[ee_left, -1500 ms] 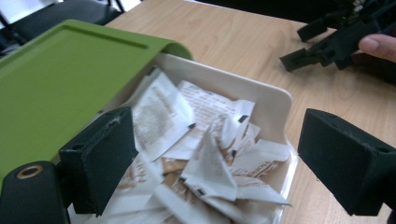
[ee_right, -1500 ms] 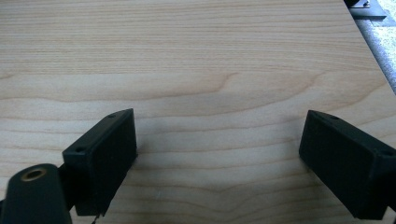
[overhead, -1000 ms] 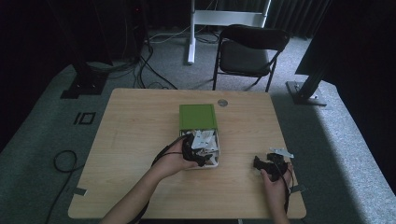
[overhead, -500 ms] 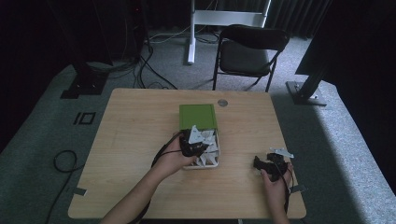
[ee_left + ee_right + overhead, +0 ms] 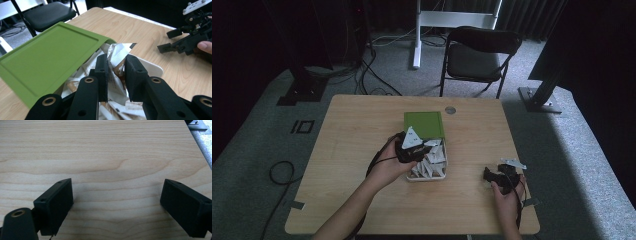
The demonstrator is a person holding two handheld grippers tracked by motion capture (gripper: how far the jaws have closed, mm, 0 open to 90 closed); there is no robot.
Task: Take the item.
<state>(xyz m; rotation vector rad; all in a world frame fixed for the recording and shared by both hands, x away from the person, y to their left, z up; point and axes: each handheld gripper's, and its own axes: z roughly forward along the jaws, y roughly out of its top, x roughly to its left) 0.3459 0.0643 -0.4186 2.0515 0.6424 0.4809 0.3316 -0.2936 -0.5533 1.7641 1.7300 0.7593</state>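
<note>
Black left claw clenched on crinkled white-and-brown sachet, pinched between both pads, sachet top sticking up above jaws. Sachet held just above white box full of similar sachets, at bench middle. Green lid tilted against box's far side. Right claw released, jaws wide, nothing between, resting low over bare wood near bench's right front corner, well apart from box.

No text can be read — the packet wrappers perhaps carry print, too blurred to tell.
</note>
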